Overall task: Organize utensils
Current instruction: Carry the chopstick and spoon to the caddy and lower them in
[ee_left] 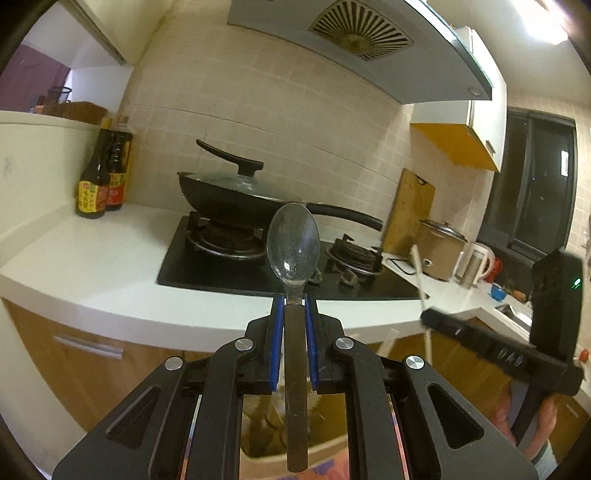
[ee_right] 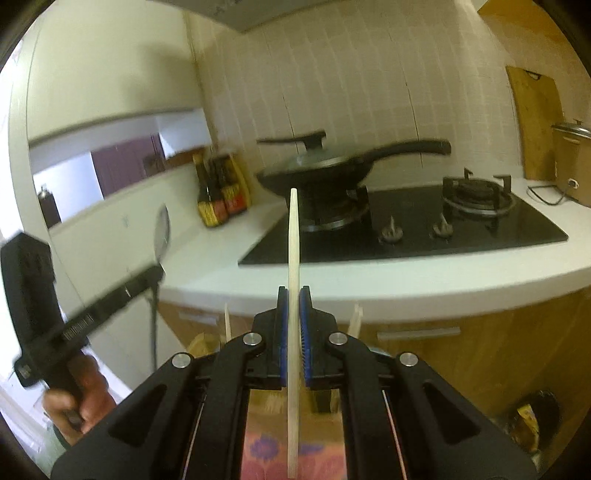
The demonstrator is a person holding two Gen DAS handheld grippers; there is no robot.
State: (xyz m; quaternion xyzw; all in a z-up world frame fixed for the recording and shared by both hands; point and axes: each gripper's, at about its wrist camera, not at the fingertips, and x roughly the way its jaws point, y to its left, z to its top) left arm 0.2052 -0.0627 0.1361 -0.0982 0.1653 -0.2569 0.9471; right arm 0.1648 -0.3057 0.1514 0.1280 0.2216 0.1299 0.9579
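While clamped in the left claw (ee_left: 294, 301), the spoon (ee_left: 293, 247) juts forward.

Sauce bottle (ee_left: 89, 184) labels probably illegible.

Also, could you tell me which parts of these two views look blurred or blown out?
Left wrist: spoon sharp, ceiling light blown out, right gripper smeared. Right wrist: chopstick fairly sharp, wok and left gripper motion-blurred.
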